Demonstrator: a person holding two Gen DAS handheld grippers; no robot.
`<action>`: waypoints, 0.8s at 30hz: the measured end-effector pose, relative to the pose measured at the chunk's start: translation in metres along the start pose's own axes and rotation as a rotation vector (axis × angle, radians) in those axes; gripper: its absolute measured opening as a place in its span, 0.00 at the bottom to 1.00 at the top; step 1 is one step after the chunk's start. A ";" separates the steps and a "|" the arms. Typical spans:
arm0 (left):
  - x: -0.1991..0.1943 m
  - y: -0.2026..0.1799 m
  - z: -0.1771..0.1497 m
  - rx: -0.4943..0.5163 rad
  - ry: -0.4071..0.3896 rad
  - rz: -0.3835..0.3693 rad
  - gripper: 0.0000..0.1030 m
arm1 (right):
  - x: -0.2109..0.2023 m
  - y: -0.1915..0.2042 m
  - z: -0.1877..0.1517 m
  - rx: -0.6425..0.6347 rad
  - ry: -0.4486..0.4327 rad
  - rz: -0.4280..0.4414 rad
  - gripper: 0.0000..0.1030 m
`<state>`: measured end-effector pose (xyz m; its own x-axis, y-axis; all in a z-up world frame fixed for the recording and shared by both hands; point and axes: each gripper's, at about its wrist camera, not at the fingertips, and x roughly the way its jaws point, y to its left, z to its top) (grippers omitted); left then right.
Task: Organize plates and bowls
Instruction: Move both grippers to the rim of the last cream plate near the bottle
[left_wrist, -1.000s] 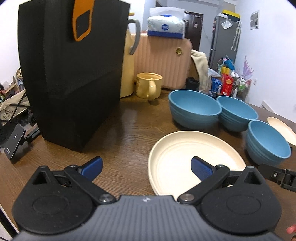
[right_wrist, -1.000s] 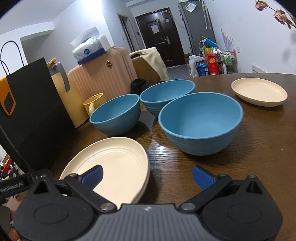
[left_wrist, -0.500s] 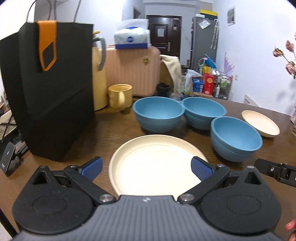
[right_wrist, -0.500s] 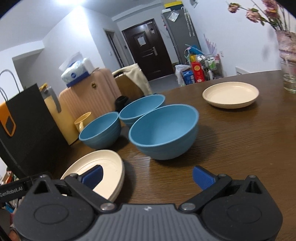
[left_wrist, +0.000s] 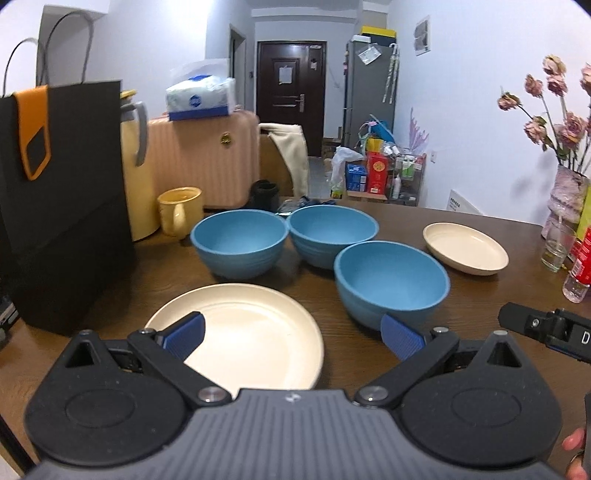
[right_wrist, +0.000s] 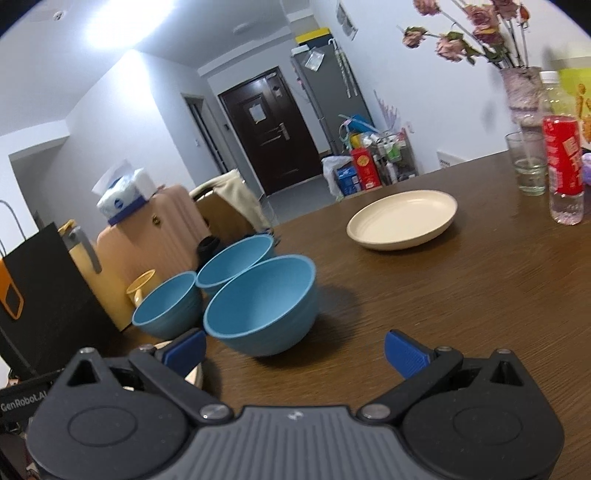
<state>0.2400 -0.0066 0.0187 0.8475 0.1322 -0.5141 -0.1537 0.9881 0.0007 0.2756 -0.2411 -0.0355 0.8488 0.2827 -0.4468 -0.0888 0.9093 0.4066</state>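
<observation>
- Five pieces of tableware stand loose and unstacked on the dark brown wooden table (left_wrist: 369, 354); judged from how they lie, the sorting has hardly begun, with nothing nested or piled.
- Largest is the big round cream plate (left_wrist: 251, 339), at the near left, directly under the left gripper (left_wrist: 291, 334); that claw is spread wide and holds nothing, its blue pads (left_wrist: 184, 334) above the plate's near rim, whether touching I cannot tell.
- Next come three round blue bowls: one near bowl (left_wrist: 391, 280) just right of the big plate, one far-left bowl (left_wrist: 240, 242), one far-middle bowl (left_wrist: 332, 232); the three sit close together, the far pair almost touching; all upright and empty; nesting them is left to do.
- Smaller is the shallow cream plate (right_wrist: 402, 219), alone at the far right, well apart from the big plate; bringing the two plates together is also left.
- Last, the right gripper (right_wrist: 295, 350) hovers low at the near side, facing the near bowl (right_wrist: 262, 314); its fingers stand wide apart and grip nothing.
</observation>
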 end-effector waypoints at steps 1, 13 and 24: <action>0.000 -0.006 0.001 0.007 -0.005 -0.002 1.00 | -0.002 -0.006 0.002 0.002 -0.006 -0.006 1.00; 0.010 -0.080 0.011 0.056 -0.024 -0.048 1.00 | -0.008 -0.066 0.033 0.057 -0.057 -0.058 1.00; 0.036 -0.147 0.039 0.060 -0.040 -0.083 1.00 | 0.010 -0.111 0.082 0.027 -0.076 -0.114 1.00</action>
<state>0.3126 -0.1436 0.0334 0.8759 0.0520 -0.4796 -0.0526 0.9985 0.0121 0.3365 -0.3644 -0.0199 0.8897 0.1535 -0.4300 0.0232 0.9253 0.3785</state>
